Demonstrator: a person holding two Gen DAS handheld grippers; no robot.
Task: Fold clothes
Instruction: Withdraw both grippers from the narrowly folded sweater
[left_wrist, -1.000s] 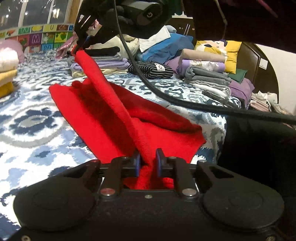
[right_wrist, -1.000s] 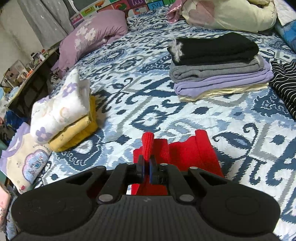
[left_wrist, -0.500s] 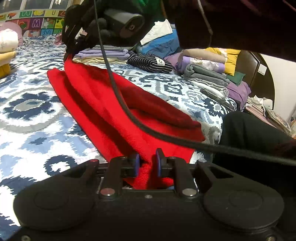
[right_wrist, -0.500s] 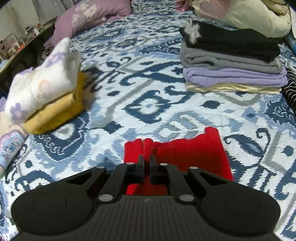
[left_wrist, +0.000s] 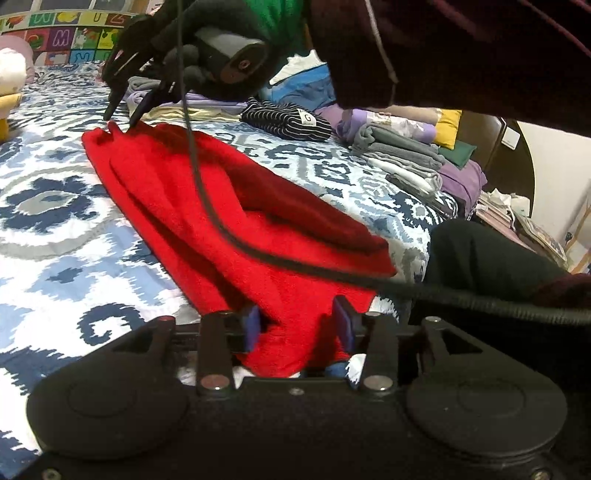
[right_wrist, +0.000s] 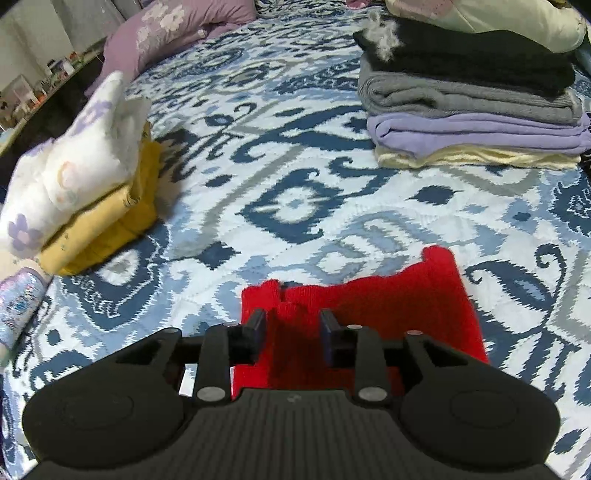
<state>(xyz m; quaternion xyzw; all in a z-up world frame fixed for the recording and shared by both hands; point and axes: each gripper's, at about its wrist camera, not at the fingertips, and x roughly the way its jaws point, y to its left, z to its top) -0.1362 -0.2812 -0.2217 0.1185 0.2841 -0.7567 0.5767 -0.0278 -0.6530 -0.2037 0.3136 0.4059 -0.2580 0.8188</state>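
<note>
A red knit garment (left_wrist: 207, 206) lies folded lengthwise on the blue-and-white patterned bed. My left gripper (left_wrist: 297, 319) is open at the garment's near end, with red cloth lying loose between its fingers. My right gripper (left_wrist: 123, 109) is seen in the left wrist view, open just above the garment's far end. In the right wrist view my right gripper (right_wrist: 293, 328) is open over the far end of the red garment (right_wrist: 388, 306), which lies flat on the bed.
A stack of folded black, grey, lilac and cream clothes (right_wrist: 469, 107) lies at the far right. A yellow and white floral pile (right_wrist: 85, 199) lies at the left. A striped garment (left_wrist: 288, 120) and more folded piles (left_wrist: 406, 158) lie beyond. A black cable (left_wrist: 258, 251) crosses the garment.
Both grippers lowered the red garment onto the bed and opened, letting go of the cloth. The raised fold now lies flat.
</note>
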